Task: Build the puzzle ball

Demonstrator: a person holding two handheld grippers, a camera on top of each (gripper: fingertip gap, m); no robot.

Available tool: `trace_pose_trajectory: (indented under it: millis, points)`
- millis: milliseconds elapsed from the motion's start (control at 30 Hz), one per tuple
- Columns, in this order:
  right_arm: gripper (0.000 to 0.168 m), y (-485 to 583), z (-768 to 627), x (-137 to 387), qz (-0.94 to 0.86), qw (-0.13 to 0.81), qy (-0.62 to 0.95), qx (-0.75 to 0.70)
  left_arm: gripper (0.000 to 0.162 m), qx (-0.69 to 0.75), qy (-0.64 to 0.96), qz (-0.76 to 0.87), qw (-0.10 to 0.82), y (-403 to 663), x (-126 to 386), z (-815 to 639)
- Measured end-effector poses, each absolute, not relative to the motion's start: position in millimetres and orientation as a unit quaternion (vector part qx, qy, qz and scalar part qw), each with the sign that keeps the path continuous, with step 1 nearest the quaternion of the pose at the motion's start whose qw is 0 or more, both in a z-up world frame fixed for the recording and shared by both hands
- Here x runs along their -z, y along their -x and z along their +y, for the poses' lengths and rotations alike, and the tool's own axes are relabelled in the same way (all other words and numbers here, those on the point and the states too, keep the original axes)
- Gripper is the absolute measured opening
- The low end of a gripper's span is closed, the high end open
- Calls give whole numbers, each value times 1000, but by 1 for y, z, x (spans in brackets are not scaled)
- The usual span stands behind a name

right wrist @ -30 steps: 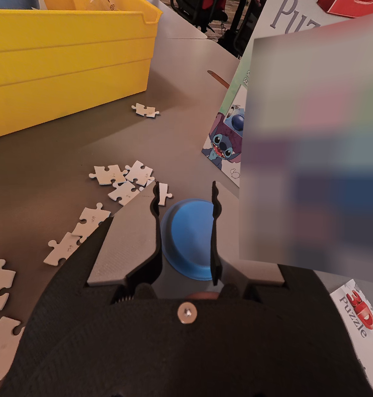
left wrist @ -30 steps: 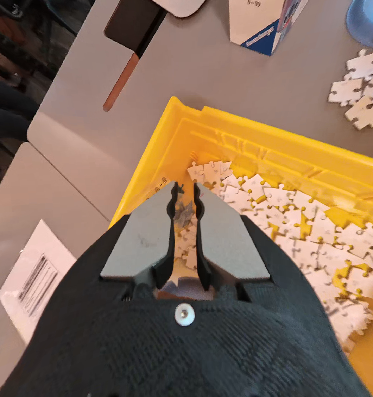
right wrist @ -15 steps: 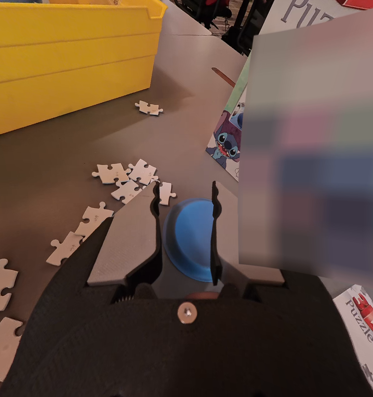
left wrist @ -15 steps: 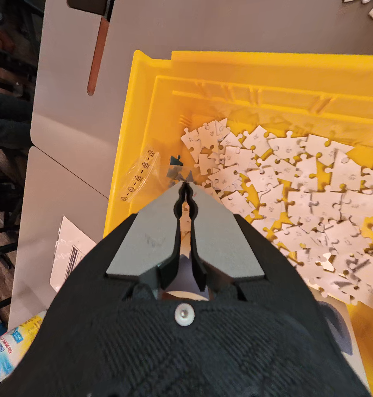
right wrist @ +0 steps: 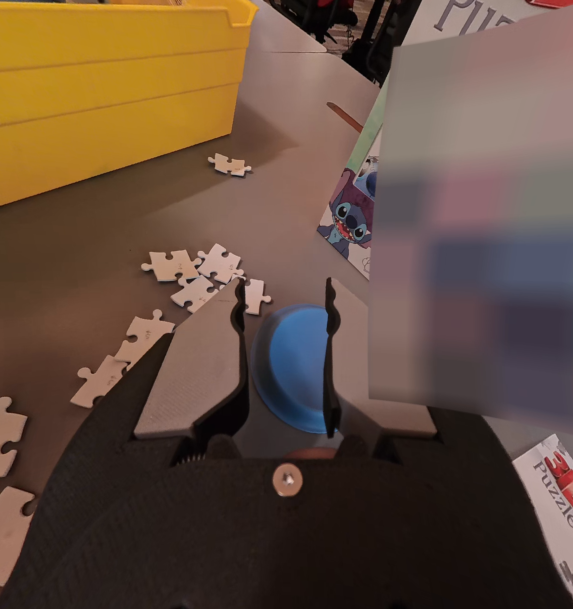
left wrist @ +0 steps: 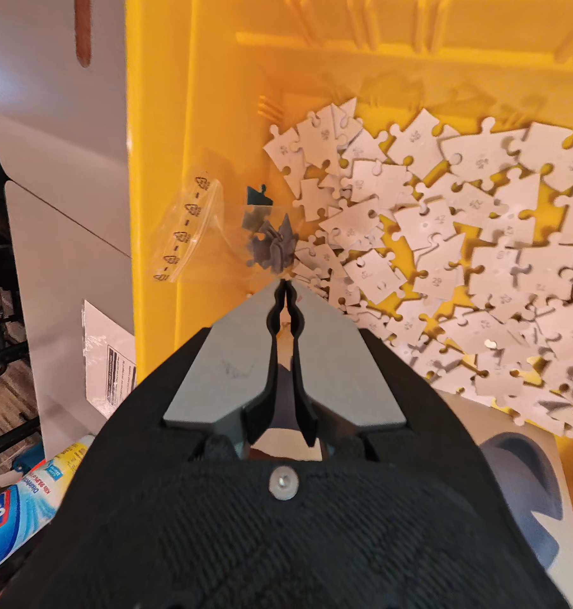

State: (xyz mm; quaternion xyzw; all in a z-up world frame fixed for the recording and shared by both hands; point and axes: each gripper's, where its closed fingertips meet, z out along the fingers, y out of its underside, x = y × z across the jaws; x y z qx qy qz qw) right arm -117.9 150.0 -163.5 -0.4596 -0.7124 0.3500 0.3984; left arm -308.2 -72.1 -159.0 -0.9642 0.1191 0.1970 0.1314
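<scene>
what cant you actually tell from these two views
- Left wrist view: the clear plastic bag at the left gripper tips is blurred; what the grey bits inside are stays unclear.
- Left wrist view: the yellow bin is cut off by the top and right edges.
- Right wrist view: the blue bowl is partly hidden by the right gripper.

Glossy yellow plastic bin (left wrist: 212,82), matt cardboard puzzle pieces (left wrist: 410,214), clear crinkled bag (left wrist: 206,230)

Grey tabletop (right wrist: 80,237), matte, warm dim light w/ soft shadows. Left wrist view: 2 pale grey table sections (left wrist: 57,131) butt together at a seam, rounded corners; dark floor area (left wrist: 1,296) beyond edge, cluttered, blurry. Right wrist view: black chair legs (right wrist: 361,29) past far table edge.
</scene>
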Motion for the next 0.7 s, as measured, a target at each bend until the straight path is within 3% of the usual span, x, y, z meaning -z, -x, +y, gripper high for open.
trace_pose_trajectory:
  millis: [33, 300, 700]
  points:
    - [46, 118, 150, 163, -713, 399, 459, -350, 0, -187, 966, 127, 123, 304, 163, -74]
    - [46, 118, 148, 163, -716, 401, 455, -347, 0, -138, 971, 169, 97, 279, 180, -76]
    - [46, 118, 148, 163, -716, 402, 455, -346, 0, -178, 949, 262, 1, 274, 206, -96]
